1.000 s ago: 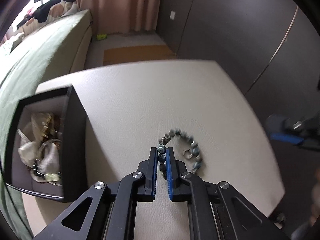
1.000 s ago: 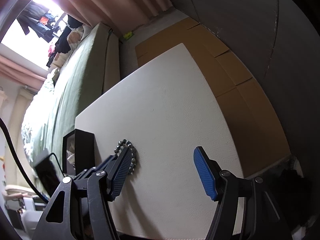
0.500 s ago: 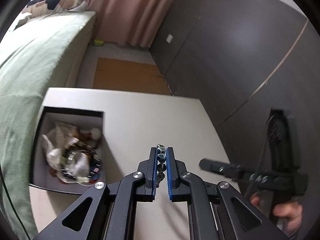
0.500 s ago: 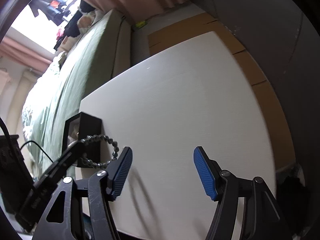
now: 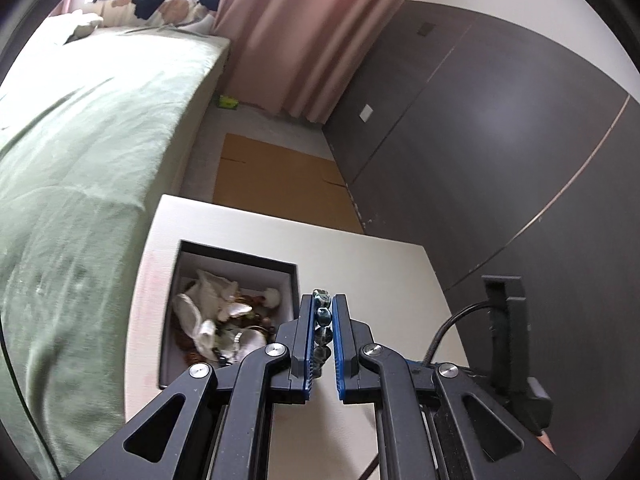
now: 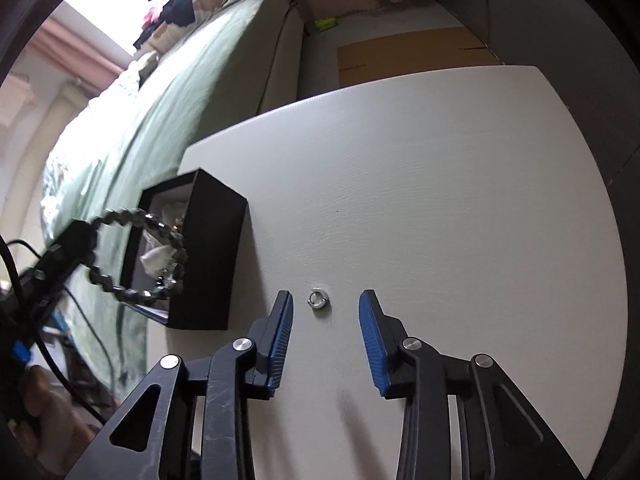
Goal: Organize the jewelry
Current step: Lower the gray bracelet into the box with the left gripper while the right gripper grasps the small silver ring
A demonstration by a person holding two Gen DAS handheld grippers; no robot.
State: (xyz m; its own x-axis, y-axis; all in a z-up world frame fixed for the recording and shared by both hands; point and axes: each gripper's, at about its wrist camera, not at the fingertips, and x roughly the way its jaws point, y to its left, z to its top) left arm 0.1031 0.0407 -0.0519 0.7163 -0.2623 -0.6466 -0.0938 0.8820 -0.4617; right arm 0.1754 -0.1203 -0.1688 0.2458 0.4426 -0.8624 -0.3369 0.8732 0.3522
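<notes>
My left gripper (image 5: 322,304) is shut on a dark blue-grey beaded bracelet (image 5: 321,317) and holds it in the air just right of the open black jewelry box (image 5: 236,262). In the right wrist view the bracelet (image 6: 160,232) hangs as a loop in front of the box (image 6: 212,248). A small silver ring (image 6: 317,298) lies on the white table (image 6: 440,200). My right gripper (image 6: 325,300) hovers over it, the ring between the fingertips, jaws closing but the pads apart from it.
The box holds white shell-like pieces and several other jewelry items (image 5: 216,320). A green-covered bed (image 5: 80,152) runs along the table's left side. Dark cabinet doors (image 5: 500,140) stand beyond, with brown cardboard (image 5: 276,180) on the floor.
My left gripper lifted the bracelet off the table and carried it toward the box. My right gripper moved over the ring, which now shows, and its jaws narrowed.
</notes>
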